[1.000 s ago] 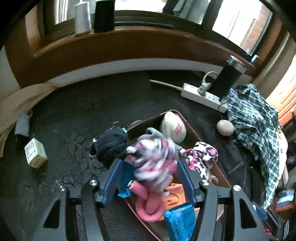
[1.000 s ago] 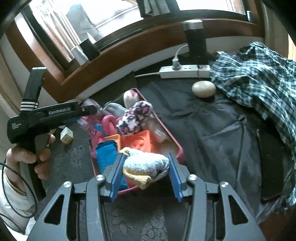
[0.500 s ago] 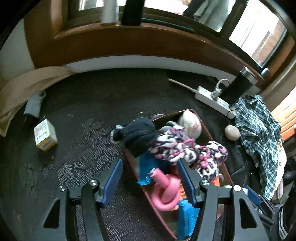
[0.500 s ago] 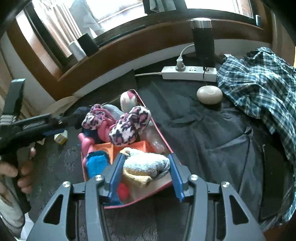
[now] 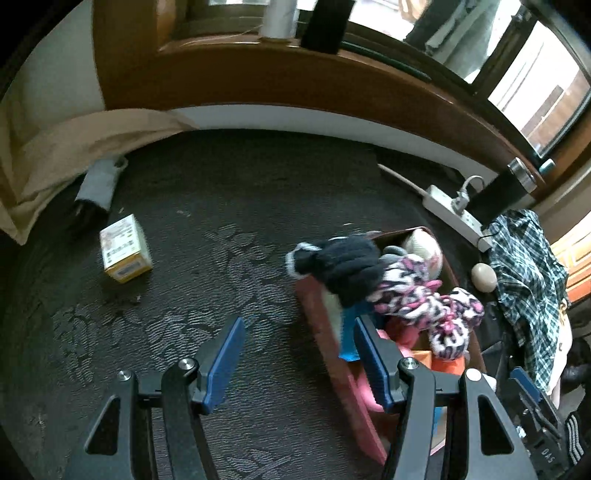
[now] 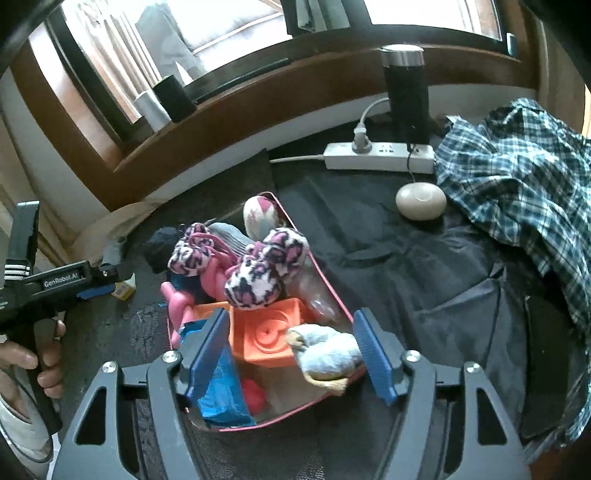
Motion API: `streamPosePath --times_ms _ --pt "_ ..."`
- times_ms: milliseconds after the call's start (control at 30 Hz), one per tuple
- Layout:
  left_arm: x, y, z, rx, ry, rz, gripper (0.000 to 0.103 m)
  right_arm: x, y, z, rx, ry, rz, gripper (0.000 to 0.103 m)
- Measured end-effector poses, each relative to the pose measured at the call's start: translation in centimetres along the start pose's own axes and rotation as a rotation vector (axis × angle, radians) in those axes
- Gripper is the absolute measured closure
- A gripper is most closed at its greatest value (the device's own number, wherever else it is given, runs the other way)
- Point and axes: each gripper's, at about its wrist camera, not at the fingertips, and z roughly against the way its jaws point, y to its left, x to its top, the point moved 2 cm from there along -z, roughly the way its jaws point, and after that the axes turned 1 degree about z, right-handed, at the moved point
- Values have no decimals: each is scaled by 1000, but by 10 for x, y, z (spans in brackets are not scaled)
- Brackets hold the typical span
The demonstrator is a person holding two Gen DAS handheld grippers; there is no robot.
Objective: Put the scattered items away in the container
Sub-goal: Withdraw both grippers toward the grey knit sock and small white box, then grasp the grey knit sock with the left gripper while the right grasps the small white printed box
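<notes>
A dark mat (image 5: 229,206) with a leaf pattern covers the floor. At 12 o'clock a white wall strip (image 5: 295,118) runs under a wide brown wooden sill (image 5: 258,81). Above the sill are windows (image 6: 229,40) with dark frames, and bright daylight comes in. A white roll (image 5: 279,18) and a black box (image 5: 327,22) stand on the sill. At 9 o'clock a tan cloth (image 5: 55,147) lies by the wall. At 2 o'clock a white power strip (image 6: 380,157) lies on the floor, with a tall black cup (image 6: 406,92) just behind it. At 3 o'clock is a checked shirt (image 6: 517,184) on a black cloth (image 6: 424,266).
</notes>
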Motion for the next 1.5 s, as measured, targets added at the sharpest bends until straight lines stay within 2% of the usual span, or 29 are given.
streamPosePath --times_ms 333,533,767,933,1000,1267,1500 --pt "-8 90 9 83 3 132 40 3 56 -13 50 3 52 30" --pt "-5 157 24 146 -29 235 40 9 113 -30 104 10 126 30" --pt "4 210 31 180 -48 285 40 14 183 -56 170 38 225 30" --pt "14 231 22 186 -35 286 40 15 223 -81 192 71 276 30" --pt "19 238 17 187 -36 287 29 15 237 -91 197 87 293 30" --pt "56 257 -14 177 -35 263 29 14 283 -135 202 164 362 29" --pt "89 267 -44 182 -27 228 29 17 303 -170 201 217 397 28"
